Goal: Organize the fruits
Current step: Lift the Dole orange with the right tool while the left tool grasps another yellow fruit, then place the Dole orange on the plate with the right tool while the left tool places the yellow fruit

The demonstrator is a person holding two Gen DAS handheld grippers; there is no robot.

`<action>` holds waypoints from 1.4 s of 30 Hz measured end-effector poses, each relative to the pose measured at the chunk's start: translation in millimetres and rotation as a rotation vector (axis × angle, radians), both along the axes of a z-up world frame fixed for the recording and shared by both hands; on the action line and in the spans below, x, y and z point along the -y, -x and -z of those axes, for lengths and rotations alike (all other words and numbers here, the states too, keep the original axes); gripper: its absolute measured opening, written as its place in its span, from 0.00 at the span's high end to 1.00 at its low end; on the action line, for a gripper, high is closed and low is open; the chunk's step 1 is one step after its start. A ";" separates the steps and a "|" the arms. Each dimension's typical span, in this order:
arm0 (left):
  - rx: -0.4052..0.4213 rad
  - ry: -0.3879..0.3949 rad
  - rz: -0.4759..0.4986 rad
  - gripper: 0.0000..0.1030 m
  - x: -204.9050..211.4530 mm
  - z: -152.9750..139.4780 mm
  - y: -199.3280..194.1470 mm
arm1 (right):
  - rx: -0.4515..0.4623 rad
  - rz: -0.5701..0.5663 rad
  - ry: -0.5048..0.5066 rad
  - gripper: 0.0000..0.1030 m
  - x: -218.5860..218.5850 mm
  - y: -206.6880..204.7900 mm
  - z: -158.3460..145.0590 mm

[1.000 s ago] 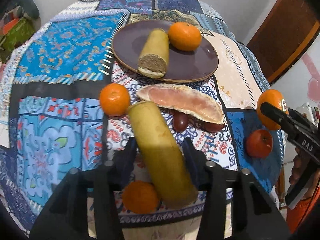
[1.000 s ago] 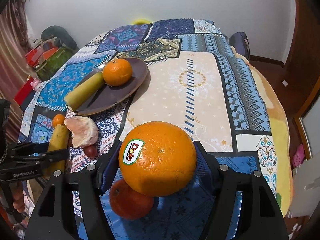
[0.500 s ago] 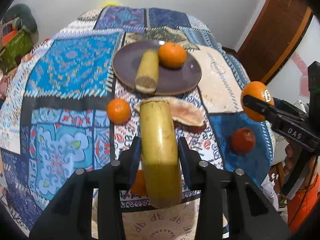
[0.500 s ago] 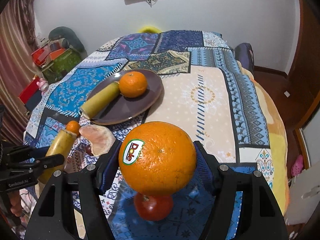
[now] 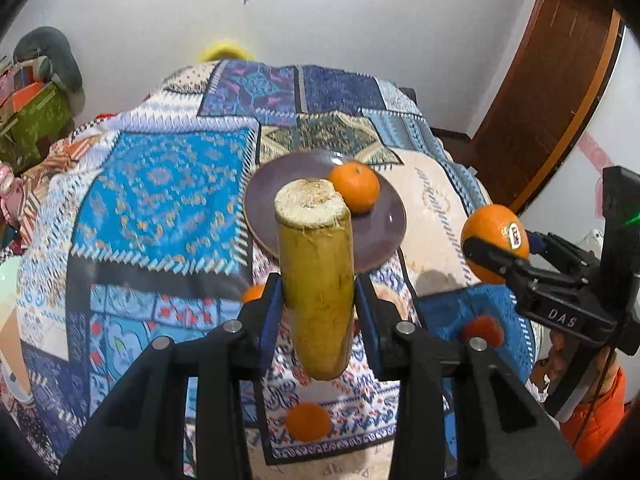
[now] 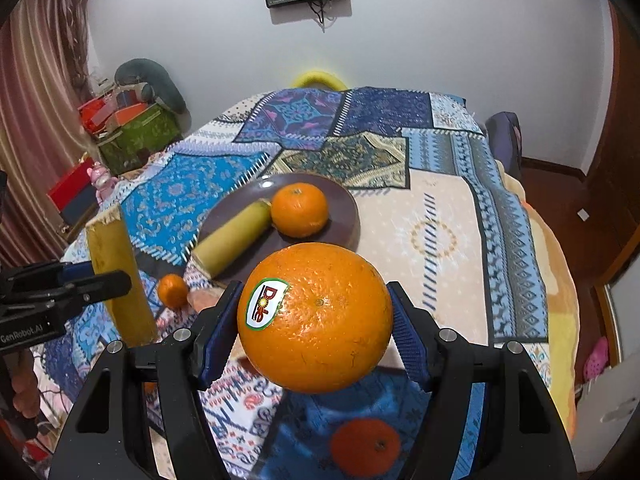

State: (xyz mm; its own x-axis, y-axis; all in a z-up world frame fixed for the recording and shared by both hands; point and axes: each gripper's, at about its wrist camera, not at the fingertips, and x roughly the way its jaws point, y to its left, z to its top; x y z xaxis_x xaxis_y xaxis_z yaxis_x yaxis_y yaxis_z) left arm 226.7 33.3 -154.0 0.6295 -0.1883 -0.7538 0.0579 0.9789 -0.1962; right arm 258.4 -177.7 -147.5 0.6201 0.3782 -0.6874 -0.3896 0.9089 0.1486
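Note:
My left gripper is shut on a yellow-green sugarcane piece, held tilted up above the table; it also shows in the right wrist view. My right gripper is shut on a large orange with a sticker, also seen from the left wrist. A brown plate holds a second sugarcane piece and a small orange. Small oranges and a red fruit lie on the patchwork cloth.
A peeled pomelo segment lies by the plate, mostly hidden. Boxes and clutter stand left of the table. A wooden door is at the right. The table edge drops off at right.
Both grippers have risen from the table with their fruit. The sugarcane piece has tipped up, its cut end now facing the camera. The plate looks farther below.

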 end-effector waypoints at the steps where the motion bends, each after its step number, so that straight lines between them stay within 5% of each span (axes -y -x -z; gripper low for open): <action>1: 0.004 -0.001 -0.002 0.65 -1.1 -1.2 -2.1 | 0.002 -0.001 -0.002 0.35 -1.7 -2.5 -0.3; 15: 0.045 -0.033 -0.040 0.65 -27.7 -8.0 -50.4 | 0.007 -0.037 -0.018 0.35 -29.8 -30.8 4.4; 42: -0.023 -0.066 0.016 0.65 -22.7 40.8 -132.3 | -0.074 -0.061 -0.019 0.35 -57.6 -73.0 51.5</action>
State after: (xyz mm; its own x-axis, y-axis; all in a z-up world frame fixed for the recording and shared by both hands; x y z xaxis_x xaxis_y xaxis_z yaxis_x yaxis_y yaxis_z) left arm 358.9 56.0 -194.8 0.6095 -0.1475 -0.7789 0.0695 0.9887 -0.1328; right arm 331.5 -120.2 -199.0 0.5436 0.4270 -0.7226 -0.4316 0.8806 0.1957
